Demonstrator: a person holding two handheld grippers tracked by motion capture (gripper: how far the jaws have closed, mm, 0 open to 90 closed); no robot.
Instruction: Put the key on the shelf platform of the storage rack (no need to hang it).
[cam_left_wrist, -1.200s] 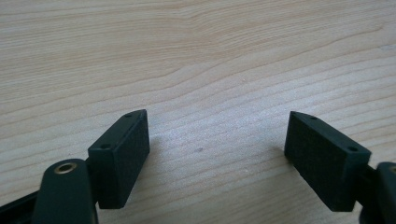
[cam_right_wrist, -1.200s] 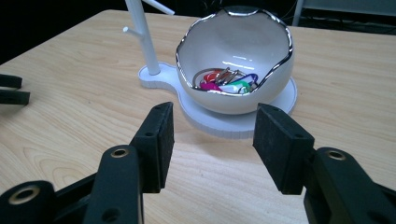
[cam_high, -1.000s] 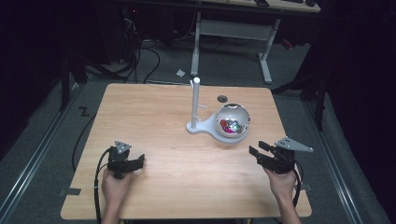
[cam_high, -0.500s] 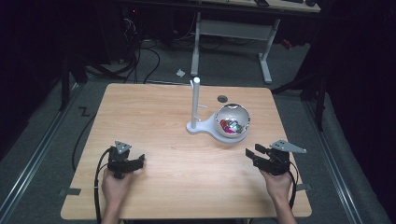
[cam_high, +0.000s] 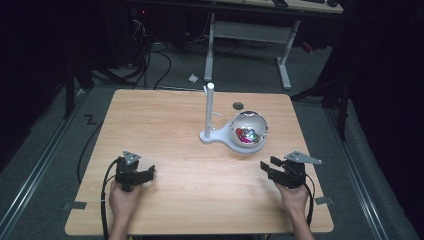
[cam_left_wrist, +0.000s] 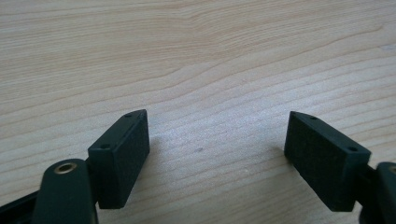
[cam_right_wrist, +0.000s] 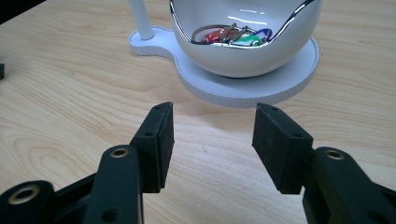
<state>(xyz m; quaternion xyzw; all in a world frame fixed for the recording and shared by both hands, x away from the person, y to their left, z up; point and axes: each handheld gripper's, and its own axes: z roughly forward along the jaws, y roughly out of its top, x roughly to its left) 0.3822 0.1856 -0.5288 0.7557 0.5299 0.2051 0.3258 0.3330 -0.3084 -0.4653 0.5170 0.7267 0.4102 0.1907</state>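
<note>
Two claws (cam_high: 150, 171) (cam_high: 266, 167); one bowl (cam_high: 248, 123); one stand (cam_high: 210, 107)

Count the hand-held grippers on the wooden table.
2: the left hand-held gripper near the front-left edge, the right hand-held gripper front-right, below the white bowl. Both open, empty.

Bowl on stand, right of table centre

The bowl (cam_high: 249, 129) sits on a stand (cam_high: 218, 137) whose post (cam_high: 209, 110) rises at its left; keys (cam_high: 246, 134) lie inside. Left gripper (cam_high: 145, 174) near left, right gripper (cam_high: 266, 169) near right.

Bare table (cam_high: 190, 200) before bowl (cam_high: 248, 130)
</note>
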